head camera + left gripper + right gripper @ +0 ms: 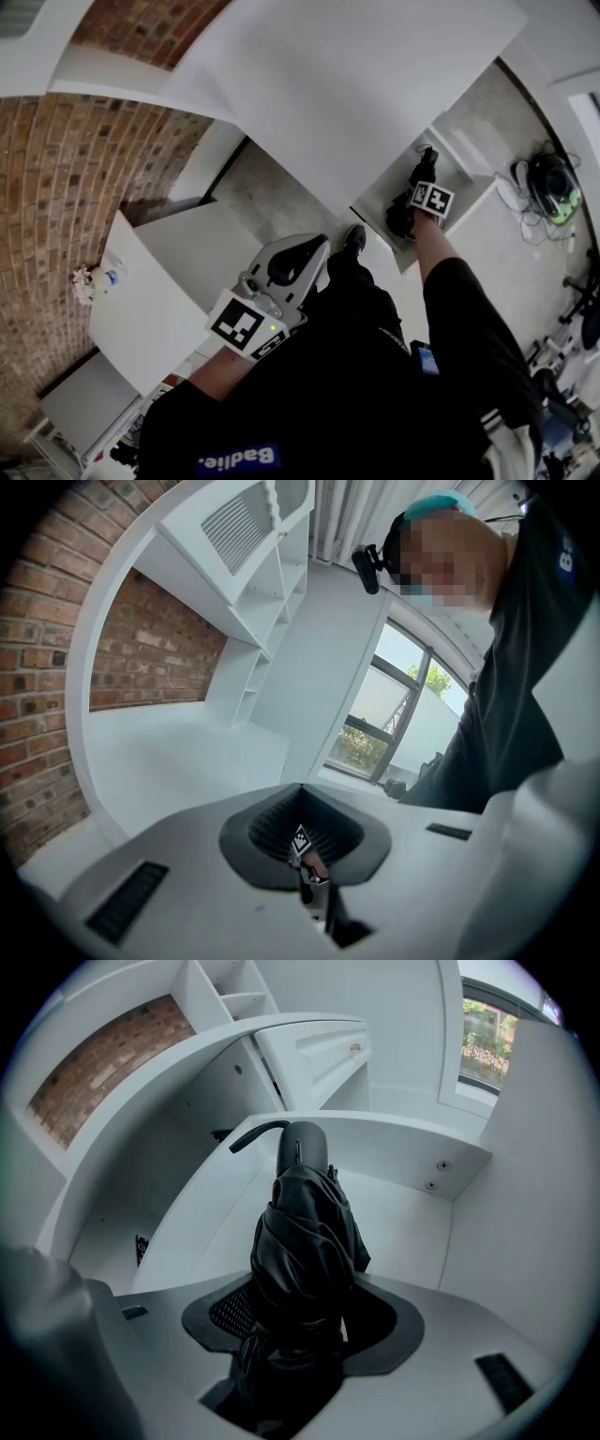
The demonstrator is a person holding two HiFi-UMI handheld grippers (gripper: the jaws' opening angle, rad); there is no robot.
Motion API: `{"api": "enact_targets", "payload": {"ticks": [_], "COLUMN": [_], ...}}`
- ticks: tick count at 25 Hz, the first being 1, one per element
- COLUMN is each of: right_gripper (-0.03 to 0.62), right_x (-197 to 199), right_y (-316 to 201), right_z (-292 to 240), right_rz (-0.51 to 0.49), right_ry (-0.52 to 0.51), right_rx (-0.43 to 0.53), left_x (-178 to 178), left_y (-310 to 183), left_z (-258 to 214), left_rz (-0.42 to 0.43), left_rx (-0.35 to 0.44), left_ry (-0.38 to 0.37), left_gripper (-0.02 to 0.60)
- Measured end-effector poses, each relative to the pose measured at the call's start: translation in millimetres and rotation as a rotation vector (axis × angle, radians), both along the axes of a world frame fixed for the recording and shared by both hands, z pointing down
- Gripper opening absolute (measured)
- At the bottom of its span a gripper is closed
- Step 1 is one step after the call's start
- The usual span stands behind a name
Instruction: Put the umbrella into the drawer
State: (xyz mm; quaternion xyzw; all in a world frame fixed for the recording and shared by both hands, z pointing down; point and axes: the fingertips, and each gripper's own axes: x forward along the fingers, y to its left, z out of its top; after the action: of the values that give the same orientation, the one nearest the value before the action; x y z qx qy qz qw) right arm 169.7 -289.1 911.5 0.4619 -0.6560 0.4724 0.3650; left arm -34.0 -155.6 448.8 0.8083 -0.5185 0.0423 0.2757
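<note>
A folded black umbrella [305, 1241] sticks out from between the jaws of my right gripper [298, 1335], which is shut on it. Its handle end with a strap loop [255, 1135] points into the open white drawer [441, 1241]. Whether it touches the drawer floor I cannot tell. In the head view the right gripper [417, 192] and the umbrella [401, 219] are inside the drawer [473, 199] at the upper right. My left gripper [298, 262] is held close to the body, away from the drawer, and its jaws [305, 855] are shut with nothing in them.
A brick wall [56, 187] runs along the left. A white cabinet top [169, 309] carries a small bunch of flowers [86, 283]. A large white panel [356, 84] rises above the drawer. Cables and gear [551, 187] lie on the floor at the right.
</note>
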Motion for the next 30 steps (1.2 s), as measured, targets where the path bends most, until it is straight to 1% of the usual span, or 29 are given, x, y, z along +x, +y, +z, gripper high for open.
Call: {"api": "enact_targets", "payload": {"ticks": [4, 11, 21, 25, 30], "right_gripper": [0.268, 0.27, 0.276, 0.278, 0.279], "right_x": [-1.9, -0.8, -1.3, 0.3, -2.5], "right_y": [6.0, 13.2, 11.9, 10.9, 5.0], "right_z": [8.9, 20.3, 28.5, 18.6, -14.8], "right_rz": [-0.012, 0.0, 0.01, 0.028, 0.065], "right_ry": [0.002, 0.013, 0.002, 0.008, -0.048], "right_rx": [-0.023, -0.046, -0.07, -0.059, 0.006], "left_x": [1.2, 0.1, 1.5, 3.5, 9.3], "left_y": [0.4, 4.3, 9.6, 9.5, 11.9], "left_z": [2.1, 3.0, 5.0, 1.7, -4.1], "left_rz": [0.008, 0.007, 0.015, 0.018, 0.056], "left_rx": [-0.014, -0.028, -0.035, -0.018, 0.016], "left_ry": [-0.009, -0.025, -0.031, -0.026, -0.007], "left_gripper": [0.002, 0.002, 0.002, 0.002, 0.002]}}
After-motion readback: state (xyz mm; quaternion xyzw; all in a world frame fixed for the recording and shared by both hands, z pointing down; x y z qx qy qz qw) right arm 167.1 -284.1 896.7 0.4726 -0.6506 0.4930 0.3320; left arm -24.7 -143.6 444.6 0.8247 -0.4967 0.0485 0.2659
